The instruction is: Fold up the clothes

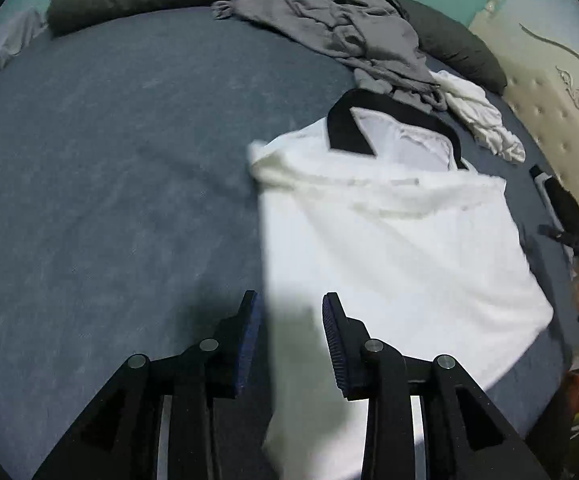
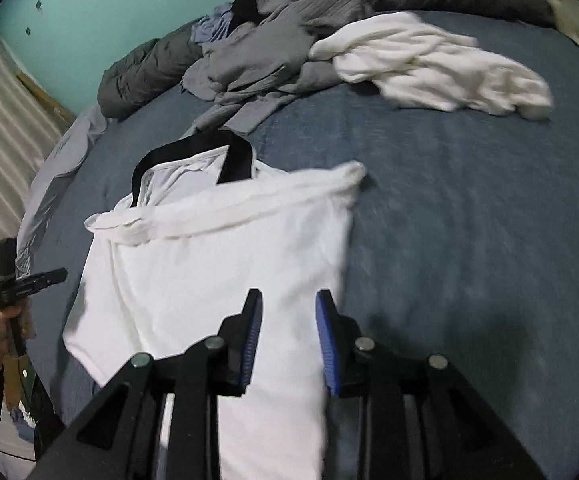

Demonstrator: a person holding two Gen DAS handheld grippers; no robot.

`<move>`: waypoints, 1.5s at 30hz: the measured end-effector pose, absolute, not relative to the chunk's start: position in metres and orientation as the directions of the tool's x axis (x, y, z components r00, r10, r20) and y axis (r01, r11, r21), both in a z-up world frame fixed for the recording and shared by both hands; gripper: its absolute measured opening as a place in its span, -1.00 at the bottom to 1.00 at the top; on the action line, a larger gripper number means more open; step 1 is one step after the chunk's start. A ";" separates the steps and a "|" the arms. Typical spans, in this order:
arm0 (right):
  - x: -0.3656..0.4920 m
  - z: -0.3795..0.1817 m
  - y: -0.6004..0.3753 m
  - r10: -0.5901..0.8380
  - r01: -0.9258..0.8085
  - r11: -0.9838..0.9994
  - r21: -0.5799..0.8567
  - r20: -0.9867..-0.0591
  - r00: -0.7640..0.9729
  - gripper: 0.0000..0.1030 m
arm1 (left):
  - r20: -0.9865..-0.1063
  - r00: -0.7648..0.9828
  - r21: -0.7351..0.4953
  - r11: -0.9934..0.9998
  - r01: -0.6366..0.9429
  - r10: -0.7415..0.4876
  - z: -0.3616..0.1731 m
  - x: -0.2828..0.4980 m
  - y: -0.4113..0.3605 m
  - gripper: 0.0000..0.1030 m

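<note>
While the white polo shirt (image 1: 393, 240) lies spread on the dark blue bedspread (image 1: 109, 200), its black collar (image 1: 349, 128) points away from both grippers toward the heap of grey clothes (image 1: 329, 32) at the far side of the bed, so its long axis runs straight out from the person, collar far and hem near. Measured from that shirt, the left gripper (image 1: 289, 332) hovers over the near hem on the shirt's left edge, its jaws set apart with white cloth showing in the gap but no pad visibly pressing it; I judge it open and not gripping. The right gripper (image 2: 287, 332) sits over the near hem toward the shirt's right edge, jaws likewise apart with white fabric between them, and it too looks open, though motion blur at the hem keeps me from ruling out a light contact. Both sleeves appear already turned in across the chest, forming a rumpled band just below the collar (image 2: 209, 152), so the shirt (image 2: 217, 264) reads as a narrowed rectangle. That fits either a shirt midway through folding, with the hem-to-collar fold yet to come, or one just laid down; the pictures do not settle it. Each gripper is about equally near its own hem corner. Beyond the shirt, a crumpled white garment (image 2: 429, 64) lies beside the grey heap (image 2: 257, 48), well apart from the hem.
</note>
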State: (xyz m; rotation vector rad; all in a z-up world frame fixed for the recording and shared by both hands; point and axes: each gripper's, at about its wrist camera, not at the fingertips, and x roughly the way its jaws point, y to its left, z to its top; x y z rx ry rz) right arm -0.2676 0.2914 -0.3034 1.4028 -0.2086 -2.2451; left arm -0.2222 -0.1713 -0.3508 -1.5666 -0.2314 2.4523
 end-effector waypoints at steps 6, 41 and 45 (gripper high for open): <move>-0.306 -0.330 0.261 -0.394 0.341 -0.898 0.278 -0.852 -0.344 -0.48 | -0.871 -0.421 -0.229 -0.967 -0.108 0.253 -0.375 -0.268 -0.150 -0.32; -0.385 -0.355 0.287 -0.340 0.292 -0.930 0.223 -0.824 -0.454 -0.23 | -0.815 -0.537 -0.166 -0.976 -0.141 0.216 -0.383 -0.347 -0.182 0.04; -0.380 -0.351 0.277 -0.357 0.341 -0.916 0.209 -0.812 -0.462 -0.71 | -0.802 -0.548 -0.176 -0.970 -0.165 0.239 -0.383 -0.344 -0.179 -0.92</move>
